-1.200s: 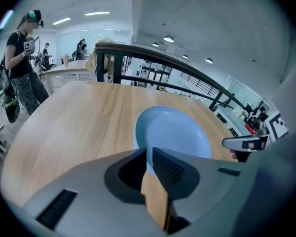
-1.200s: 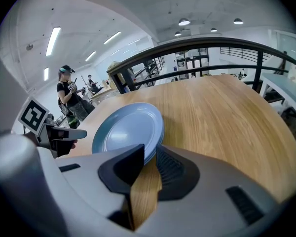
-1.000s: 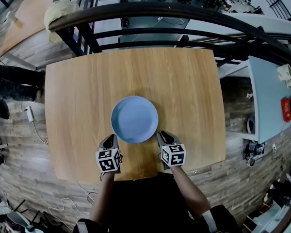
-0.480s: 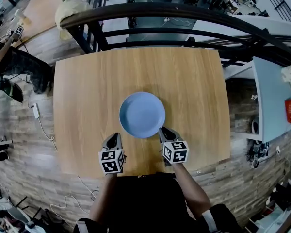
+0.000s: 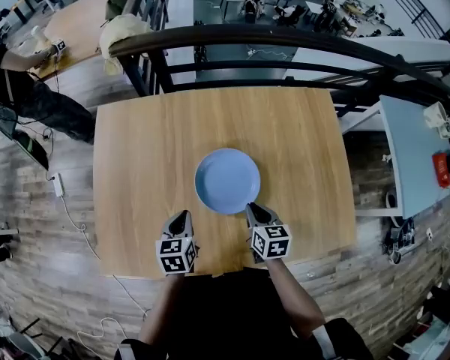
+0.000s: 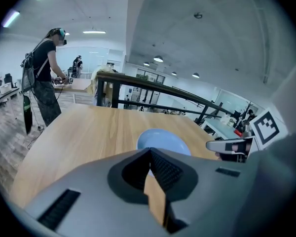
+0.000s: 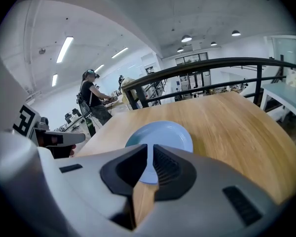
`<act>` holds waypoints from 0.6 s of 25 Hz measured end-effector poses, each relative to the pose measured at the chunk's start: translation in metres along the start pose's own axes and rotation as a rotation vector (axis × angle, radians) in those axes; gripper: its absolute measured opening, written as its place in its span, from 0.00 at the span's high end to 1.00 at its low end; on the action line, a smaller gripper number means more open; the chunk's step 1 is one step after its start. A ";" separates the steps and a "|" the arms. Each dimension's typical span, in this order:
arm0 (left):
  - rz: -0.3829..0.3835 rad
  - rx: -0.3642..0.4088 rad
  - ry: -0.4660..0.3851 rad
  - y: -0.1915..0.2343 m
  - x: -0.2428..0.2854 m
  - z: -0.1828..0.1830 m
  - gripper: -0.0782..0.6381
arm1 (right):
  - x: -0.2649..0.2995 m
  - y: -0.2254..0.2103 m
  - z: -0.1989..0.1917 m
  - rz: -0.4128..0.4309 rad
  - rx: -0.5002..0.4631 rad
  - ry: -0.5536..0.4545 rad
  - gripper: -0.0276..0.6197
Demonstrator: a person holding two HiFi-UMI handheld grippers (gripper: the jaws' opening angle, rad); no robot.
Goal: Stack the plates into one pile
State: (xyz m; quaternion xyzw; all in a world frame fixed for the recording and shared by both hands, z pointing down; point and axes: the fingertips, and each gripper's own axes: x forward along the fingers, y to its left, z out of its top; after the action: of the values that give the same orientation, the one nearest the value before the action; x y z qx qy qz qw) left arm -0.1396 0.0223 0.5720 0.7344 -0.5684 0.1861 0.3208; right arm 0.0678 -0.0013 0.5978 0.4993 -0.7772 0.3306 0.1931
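My left tool is closed and empty near the counter's near edge. My right tool is closing on nothing, just beside the blue plate.

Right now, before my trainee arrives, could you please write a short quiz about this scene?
1. What colour is the plate on the table?
2. True or false: the plate lies at the table's far left corner.
3. The left gripper is: A) open around the plate, B) shut and empty, C) out of view.
Key: 1 blue; 2 false, it lies near the middle, closer to the near edge; 3 B.
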 end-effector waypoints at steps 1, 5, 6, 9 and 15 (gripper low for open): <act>-0.008 0.003 -0.009 -0.001 -0.004 0.003 0.86 | -0.003 0.004 0.001 -0.004 0.000 -0.010 0.87; -0.040 0.017 -0.058 -0.005 -0.019 0.019 0.86 | -0.016 0.023 0.012 -0.013 -0.022 -0.058 0.88; -0.049 0.017 -0.073 -0.007 -0.024 0.024 0.86 | -0.020 0.027 0.016 -0.014 -0.026 -0.074 0.88; -0.072 0.023 -0.121 -0.011 -0.037 0.040 0.86 | -0.033 0.039 0.031 -0.019 -0.033 -0.128 0.88; -0.077 0.080 -0.257 -0.014 -0.078 0.071 0.86 | -0.062 0.071 0.059 -0.017 -0.088 -0.225 0.88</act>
State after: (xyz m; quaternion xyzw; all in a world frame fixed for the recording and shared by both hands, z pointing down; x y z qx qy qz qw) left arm -0.1548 0.0314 0.4674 0.7857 -0.5684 0.1007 0.2226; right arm 0.0316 0.0178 0.4944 0.5309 -0.8035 0.2363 0.1295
